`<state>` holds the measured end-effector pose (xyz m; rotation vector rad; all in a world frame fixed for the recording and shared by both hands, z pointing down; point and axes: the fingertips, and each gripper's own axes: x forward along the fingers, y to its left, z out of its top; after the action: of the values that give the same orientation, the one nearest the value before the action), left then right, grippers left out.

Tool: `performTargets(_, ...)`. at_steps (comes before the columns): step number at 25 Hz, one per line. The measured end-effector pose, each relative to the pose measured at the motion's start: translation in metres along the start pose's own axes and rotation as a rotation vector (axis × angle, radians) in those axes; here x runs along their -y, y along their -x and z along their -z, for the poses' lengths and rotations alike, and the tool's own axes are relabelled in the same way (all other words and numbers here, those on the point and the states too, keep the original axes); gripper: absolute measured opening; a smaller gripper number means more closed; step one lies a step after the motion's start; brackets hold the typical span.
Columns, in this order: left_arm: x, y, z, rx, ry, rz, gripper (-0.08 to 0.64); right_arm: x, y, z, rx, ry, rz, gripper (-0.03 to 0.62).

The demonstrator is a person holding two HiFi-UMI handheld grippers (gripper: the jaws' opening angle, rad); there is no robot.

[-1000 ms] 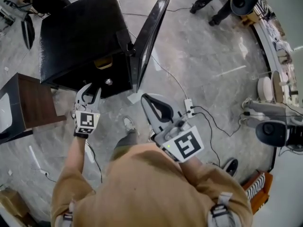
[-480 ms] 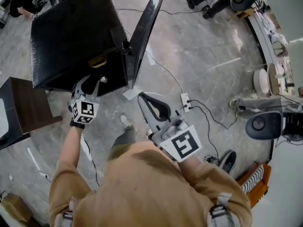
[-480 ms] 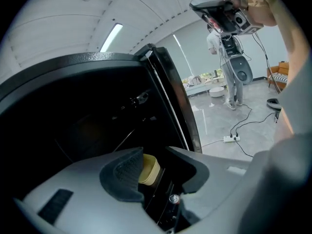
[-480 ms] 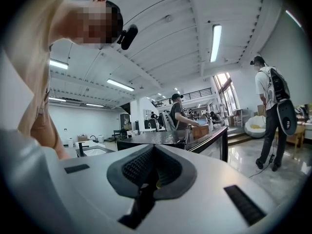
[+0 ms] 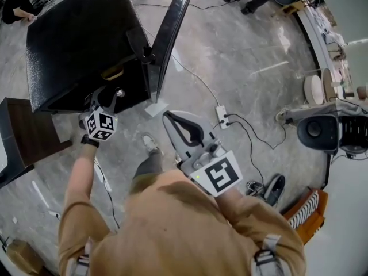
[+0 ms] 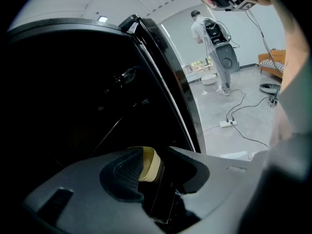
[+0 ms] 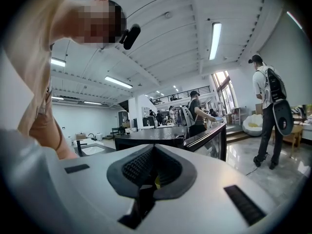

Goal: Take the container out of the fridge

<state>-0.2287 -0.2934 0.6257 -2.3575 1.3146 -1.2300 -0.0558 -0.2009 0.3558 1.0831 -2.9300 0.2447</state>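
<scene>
The black fridge (image 5: 75, 39) stands on the floor with its door (image 5: 169, 33) swung open to the right. Inside its dark opening sits a cream-yellow container (image 5: 113, 72). My left gripper (image 5: 107, 94) reaches into the opening just in front of the container. In the left gripper view the container (image 6: 148, 164) shows in the gap between the jaws, and the left gripper (image 6: 158, 172) is opening, its pads not pressing on anything. My right gripper (image 5: 183, 132) hangs near my body, pointing at the fridge, with its jaws shut on nothing; the right gripper (image 7: 153, 173) sees the fridge top ahead.
A dark wooden side table (image 5: 29, 137) stands left of the fridge. A power strip (image 5: 221, 115) with cables lies on the grey floor to the right. Round machines (image 5: 316, 132) and an orange seat (image 5: 307, 223) line the right side. A person with a backpack (image 6: 209, 43) stands beyond the door.
My left gripper has moved forward into the fridge opening and its jaws have spread wider. The right gripper has stayed where it was, shut.
</scene>
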Motion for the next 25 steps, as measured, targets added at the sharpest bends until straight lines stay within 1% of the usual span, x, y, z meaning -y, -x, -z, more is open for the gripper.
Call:
performTargets(2, 0.0, -0.009, 0.002, -0.017, -0.014, 0.006, 0.121, 0.002, -0.001, 0.001, -0.006, -0.001, 0.005, 0.0)
performTargets(6, -0.001, -0.021, -0.004, -0.058, -0.038, 0.019, 0.121, 0.009, 0.004, -0.007, -0.009, -0.005, 0.012, 0.0)
performTargets(10, -0.005, -0.028, -0.003, -0.08, -0.07, 0.022, 0.121, 0.009, 0.004, -0.01, -0.006, -0.006, 0.017, 0.0)
performTargets(14, -0.01, -0.039, 0.002, -0.098, -0.098, 0.026, 0.121, 0.01, 0.003, -0.006, -0.018, -0.005, 0.024, 0.0)
performTargets(18, -0.013, -0.051, 0.008, -0.124, -0.11, 0.023, 0.121, 0.014, 0.003, -0.003, -0.029, -0.004, 0.026, 0.0)
performTargets(22, -0.007, -0.061, 0.02, -0.166, -0.125, 0.034, 0.121, 0.012, 0.004, 0.0, -0.034, -0.002, 0.026, 0.0)
performTargets(25, -0.003, -0.067, 0.027, -0.179, -0.131, 0.03, 0.122, 0.008, 0.006, 0.007, -0.042, -0.001, 0.025, 0.0)
